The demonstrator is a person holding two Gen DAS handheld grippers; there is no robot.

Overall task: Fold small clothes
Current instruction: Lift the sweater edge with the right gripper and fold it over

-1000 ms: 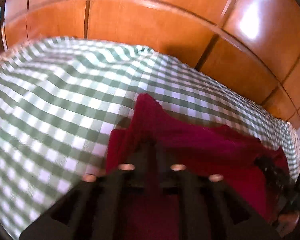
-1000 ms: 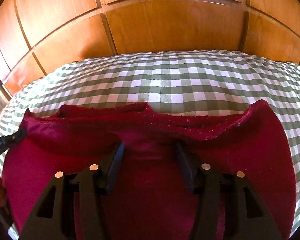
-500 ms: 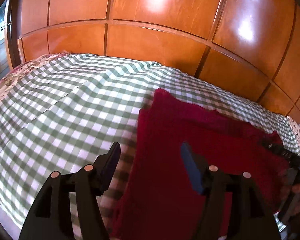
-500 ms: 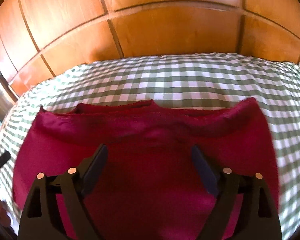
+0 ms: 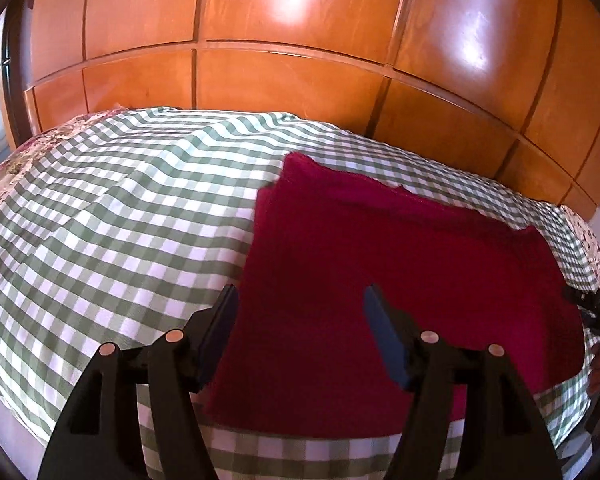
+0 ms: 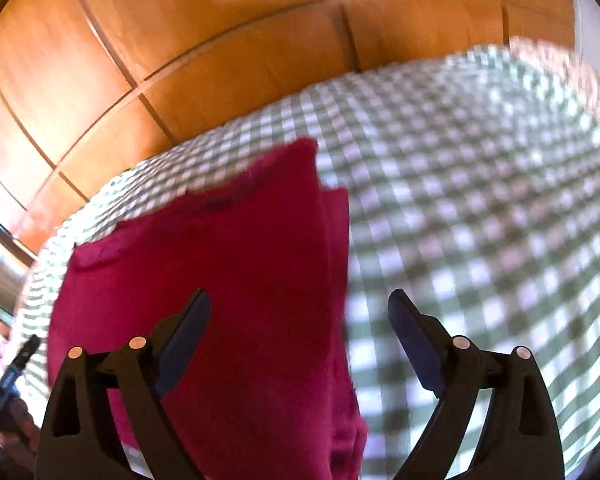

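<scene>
A dark red cloth (image 5: 400,280) lies folded flat on the green-and-white checked bedspread (image 5: 120,220). My left gripper (image 5: 300,300) is open and empty, raised above the cloth's left edge. In the right wrist view the red cloth (image 6: 228,288) fills the left half, its right edge showing doubled layers. My right gripper (image 6: 300,308) is open and empty, above the cloth's right edge. The right gripper's tip shows at the far right of the left wrist view (image 5: 596,308), and the left gripper's tip shows at the lower left of the right wrist view (image 6: 16,368).
A wooden panelled wardrobe (image 5: 300,60) stands behind the bed. A floral sheet (image 5: 16,160) shows at the bed's left edge. Bare checked bedspread (image 6: 480,220) spreads right of the cloth. The right wrist view is motion-blurred.
My left gripper opened and let go of the cloth, then both grippers rose and pulled back. The right gripper swung right. The cloth now lies flat on the bed.
</scene>
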